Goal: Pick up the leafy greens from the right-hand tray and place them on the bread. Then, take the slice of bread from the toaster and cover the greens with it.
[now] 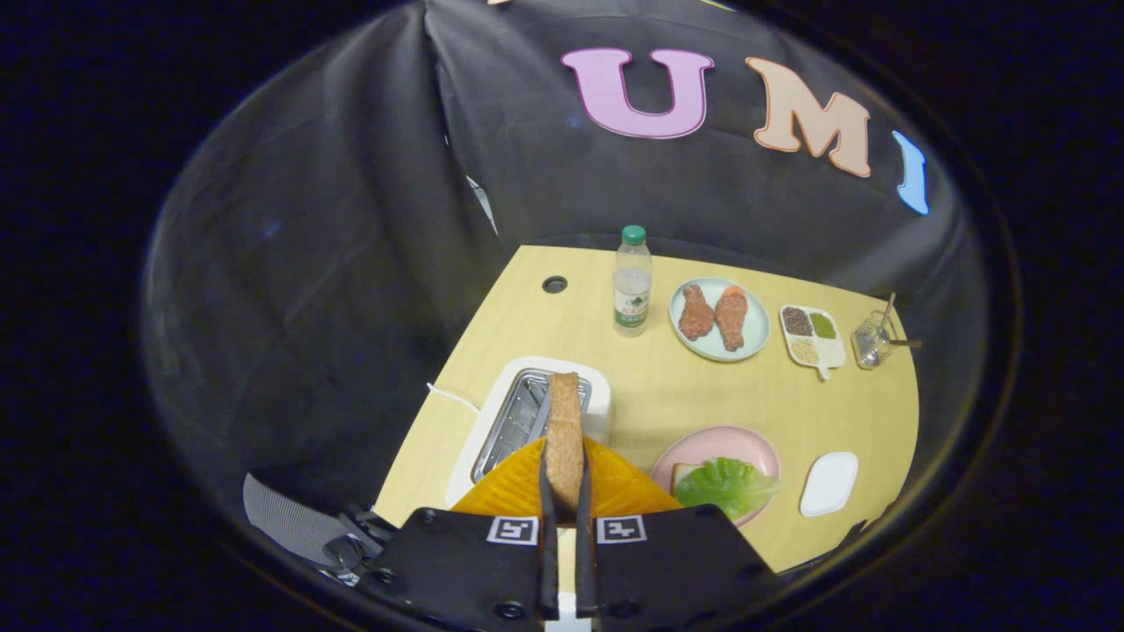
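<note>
The hand-held gripper (563, 491) pinches the tan, stiff-looking slice of bread (564, 430) on edge between both fingers, above the white toaster (527, 412). It looks light and rigid, likely crumbly; hold its flat faces. The green leafy lettuce (727, 485) already lies on the pink plate (716, 443).

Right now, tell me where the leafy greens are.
In the gripper view, the leafy greens lie on the bread on the pink plate, right of the toaster and beside the empty white tray. The gripper is shut on the bread slice.
</note>
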Action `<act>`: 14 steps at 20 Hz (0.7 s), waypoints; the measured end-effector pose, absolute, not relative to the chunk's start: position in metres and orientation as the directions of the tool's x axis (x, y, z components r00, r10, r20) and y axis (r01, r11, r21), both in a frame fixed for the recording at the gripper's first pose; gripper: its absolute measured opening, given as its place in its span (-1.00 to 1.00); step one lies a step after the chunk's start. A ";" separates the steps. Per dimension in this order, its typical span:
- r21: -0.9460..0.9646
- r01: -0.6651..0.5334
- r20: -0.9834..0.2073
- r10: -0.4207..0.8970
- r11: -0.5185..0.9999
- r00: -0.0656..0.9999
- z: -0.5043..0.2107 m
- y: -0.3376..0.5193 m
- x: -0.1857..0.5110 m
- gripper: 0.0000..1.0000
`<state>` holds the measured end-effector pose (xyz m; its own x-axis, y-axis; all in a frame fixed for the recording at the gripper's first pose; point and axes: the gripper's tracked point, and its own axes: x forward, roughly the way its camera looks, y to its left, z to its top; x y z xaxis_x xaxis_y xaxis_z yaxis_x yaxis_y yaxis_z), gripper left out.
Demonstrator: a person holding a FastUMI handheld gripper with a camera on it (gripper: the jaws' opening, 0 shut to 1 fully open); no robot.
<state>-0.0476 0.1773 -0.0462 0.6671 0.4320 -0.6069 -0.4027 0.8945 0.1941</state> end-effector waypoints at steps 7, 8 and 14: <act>0.204 -0.406 -0.576 0.444 0.891 0.686 -0.038 0.118 -0.054 -0.80; 0.213 -0.405 -0.580 0.449 0.889 0.680 -0.043 0.111 -0.054 -0.80; 0.280 -0.376 -0.616 0.466 0.883 0.635 -0.087 0.076 -0.041 -0.80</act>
